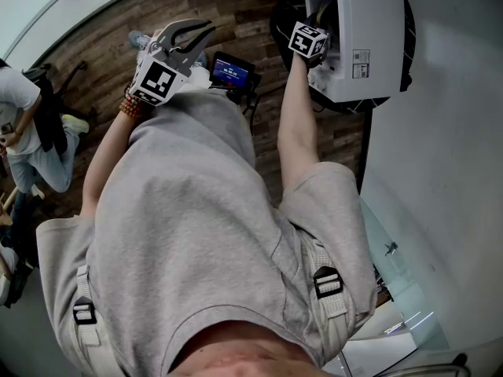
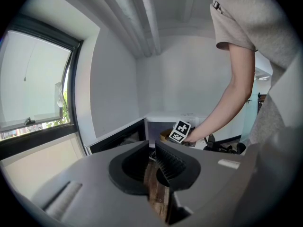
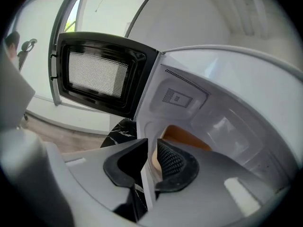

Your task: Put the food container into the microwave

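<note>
The white microwave [image 1: 369,38] stands with its door [image 3: 99,77] swung open to the left. A tan food container [image 3: 187,137] sits inside the cavity. My right gripper [image 3: 151,145] reaches into the opening, its jaws shut on the container's thin pale rim. In the head view only its marker cube [image 1: 308,39] shows at the microwave's mouth. The left gripper view shows that cube [image 2: 180,130] and the container [image 2: 166,135] far off. My left gripper [image 1: 203,31] is held up in the air left of the microwave. Its jaws are shut with nothing between them.
The microwave rests on a black marbled surface [image 3: 120,132]. A device with a blue screen [image 1: 230,71] lies on the wooden floor [image 1: 102,45]. Another person [image 1: 27,124] stands at the far left. A glass-topped table [image 1: 389,250] lies at the lower right, and a window [image 2: 33,89] is on the left wall.
</note>
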`<control>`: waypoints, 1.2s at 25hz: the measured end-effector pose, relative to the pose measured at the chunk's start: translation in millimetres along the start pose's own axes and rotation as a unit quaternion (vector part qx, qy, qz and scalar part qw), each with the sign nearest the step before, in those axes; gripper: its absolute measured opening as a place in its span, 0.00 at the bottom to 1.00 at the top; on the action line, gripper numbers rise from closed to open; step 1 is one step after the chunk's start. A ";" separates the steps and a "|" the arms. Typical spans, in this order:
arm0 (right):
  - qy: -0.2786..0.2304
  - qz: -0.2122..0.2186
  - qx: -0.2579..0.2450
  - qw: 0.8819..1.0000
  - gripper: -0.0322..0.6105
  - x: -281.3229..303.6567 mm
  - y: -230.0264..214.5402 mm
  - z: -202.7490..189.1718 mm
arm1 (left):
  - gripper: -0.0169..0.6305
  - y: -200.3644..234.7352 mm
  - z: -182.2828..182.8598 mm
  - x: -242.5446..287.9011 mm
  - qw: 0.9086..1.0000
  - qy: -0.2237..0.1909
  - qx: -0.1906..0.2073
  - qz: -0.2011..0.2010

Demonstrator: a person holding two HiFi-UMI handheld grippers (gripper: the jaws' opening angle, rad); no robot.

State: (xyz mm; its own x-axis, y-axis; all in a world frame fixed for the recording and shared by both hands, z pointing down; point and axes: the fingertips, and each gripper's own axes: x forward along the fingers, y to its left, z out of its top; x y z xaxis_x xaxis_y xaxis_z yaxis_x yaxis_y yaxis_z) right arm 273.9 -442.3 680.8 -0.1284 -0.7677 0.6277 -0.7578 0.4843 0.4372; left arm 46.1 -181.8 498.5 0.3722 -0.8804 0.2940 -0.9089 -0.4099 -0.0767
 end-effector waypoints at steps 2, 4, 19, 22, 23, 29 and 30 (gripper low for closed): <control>-0.002 0.002 -0.004 1.000 0.17 -1.3 2.2 1.7 | 0.09 1.5 0.3 0.1 1.000 0.001 0.000 0.000; -0.005 0.004 -0.007 1.000 0.17 -2.8 4.8 3.2 | 0.09 2.7 0.7 -0.4 1.000 0.002 0.001 -0.001; -0.022 0.035 -0.009 0.999 0.16 -13.8 32.1 10.7 | 0.09 4.3 3.4 1.0 1.000 -0.002 -0.004 0.000; -0.024 0.043 -0.011 0.999 0.16 -15.4 38.5 12.6 | 0.09 6.6 3.4 -0.1 1.000 -0.002 -0.006 0.003; -0.024 0.046 -0.011 0.999 0.16 -15.6 40.4 12.8 | 0.09 7.0 3.3 -0.1 1.000 -0.002 -0.006 0.003; -0.028 0.060 -0.015 0.998 0.15 -19.0 49.9 13.8 | 0.09 7.3 4.7 0.4 1.000 -0.006 -0.010 0.005; -0.029 0.064 -0.014 0.997 0.15 -19.8 51.4 14.8 | 0.09 7.3 4.7 0.4 1.000 -0.006 -0.010 0.006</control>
State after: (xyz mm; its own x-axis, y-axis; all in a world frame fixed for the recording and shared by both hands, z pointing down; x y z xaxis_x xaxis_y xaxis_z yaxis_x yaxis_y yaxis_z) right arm 228.0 -408.4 681.4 -0.2600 -0.7221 0.6411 -0.7155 0.5899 0.3743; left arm 40.5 -186.2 493.5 0.3643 -0.8877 0.2816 -0.9164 -0.3955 -0.0614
